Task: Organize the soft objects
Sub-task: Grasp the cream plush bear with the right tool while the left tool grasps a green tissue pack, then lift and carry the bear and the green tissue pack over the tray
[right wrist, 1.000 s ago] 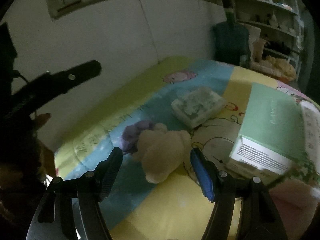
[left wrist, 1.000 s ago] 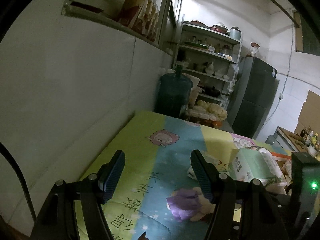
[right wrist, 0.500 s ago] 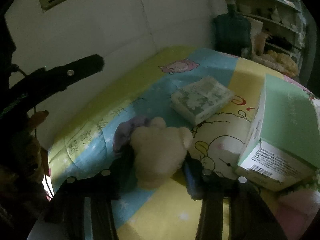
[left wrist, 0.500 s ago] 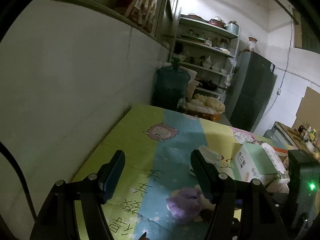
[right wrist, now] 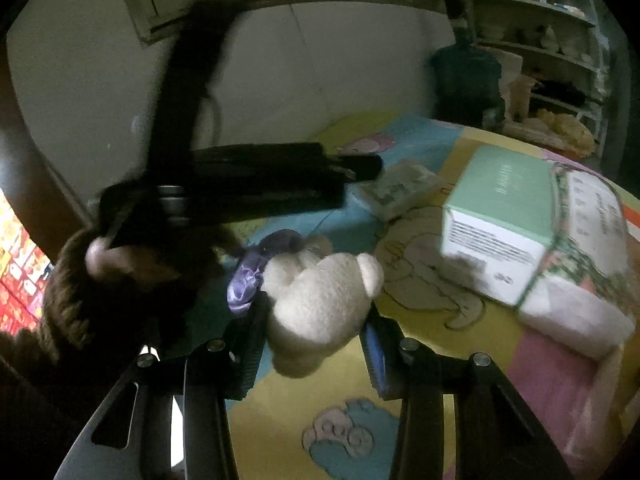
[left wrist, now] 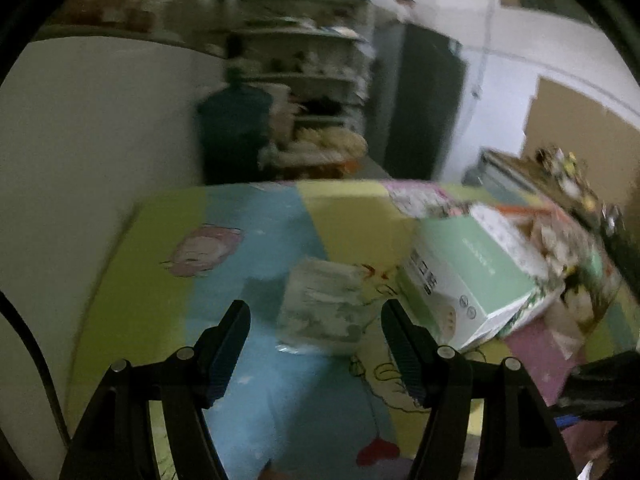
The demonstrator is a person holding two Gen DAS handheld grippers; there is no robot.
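Right wrist view, lower centre: your right gripper [right wrist: 316, 344] is clamped on the cream plush bear [right wrist: 320, 304], which looks light and compressible; judged likely to sag, so grip its thick body, not the purple ribbon [right wrist: 256, 276]. Left wrist view, centre: your left gripper [left wrist: 316, 336] stands open, empty, before the soft tissue pack [left wrist: 324, 308].

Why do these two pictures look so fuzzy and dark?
Left wrist view: motion blur smears the shelves and tissue pack; fisheye bends the walls. Right wrist view: dim, the left gripper streaks, but the plush bear stays fairly sharp.
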